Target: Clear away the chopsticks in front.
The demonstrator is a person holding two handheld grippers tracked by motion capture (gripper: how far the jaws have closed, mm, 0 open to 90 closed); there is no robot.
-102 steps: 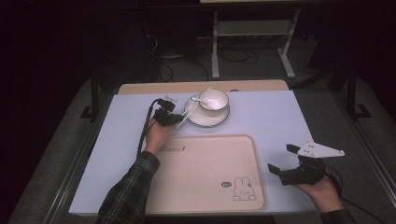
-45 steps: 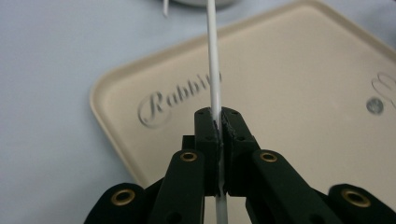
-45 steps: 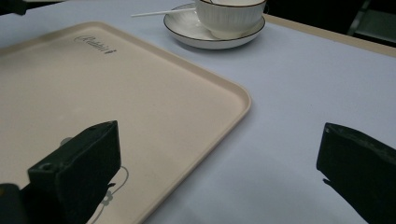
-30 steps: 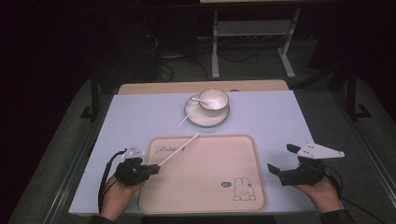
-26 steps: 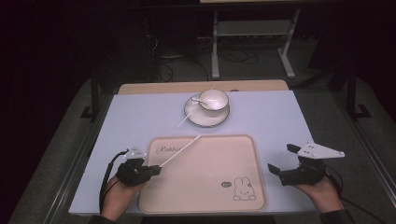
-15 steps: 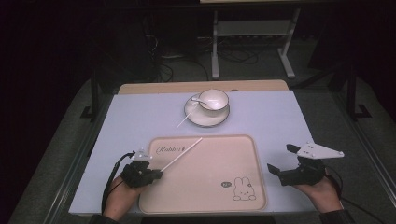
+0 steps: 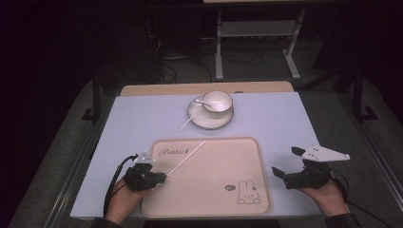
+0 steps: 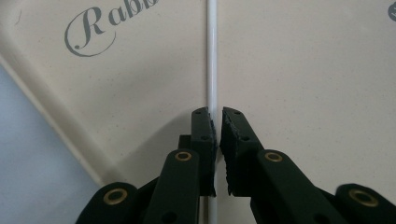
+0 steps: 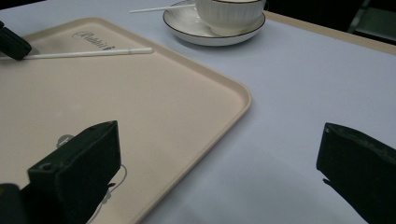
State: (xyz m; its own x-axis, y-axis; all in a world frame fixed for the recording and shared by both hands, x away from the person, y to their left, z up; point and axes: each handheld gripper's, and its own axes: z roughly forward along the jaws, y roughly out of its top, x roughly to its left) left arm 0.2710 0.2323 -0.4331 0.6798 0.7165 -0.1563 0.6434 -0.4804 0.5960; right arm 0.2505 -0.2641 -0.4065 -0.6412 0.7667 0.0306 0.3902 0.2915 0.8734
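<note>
1. The jaws of your left gripper are parted by a narrow slit and have just been opening. The thin white plastic stick runs along between them, sitting against the left pad with a sliver of daylight before the other pad, so it is not clamped
2. The jaws of your right gripper stand wide apart with nothing between them
3. The stick lies on the beige rectangular plastic tray. It slants from your left gripper at the tray's near-left part up to the far rim, passing just beside the "Rabbit" lettering
4. Your left hand rests at the tray's left edge, with the gripper tips just over the rim
5. Your right gripper is off the tray, beside its right edge, over the pale blue table cover
6. Beyond the tray, well apart from both grippers, a white ribbed porcelain cup stands on a white dark-rimmed saucer
7. A second thin white stick leans on that saucer's left rim, with its near end down on the cover
</note>
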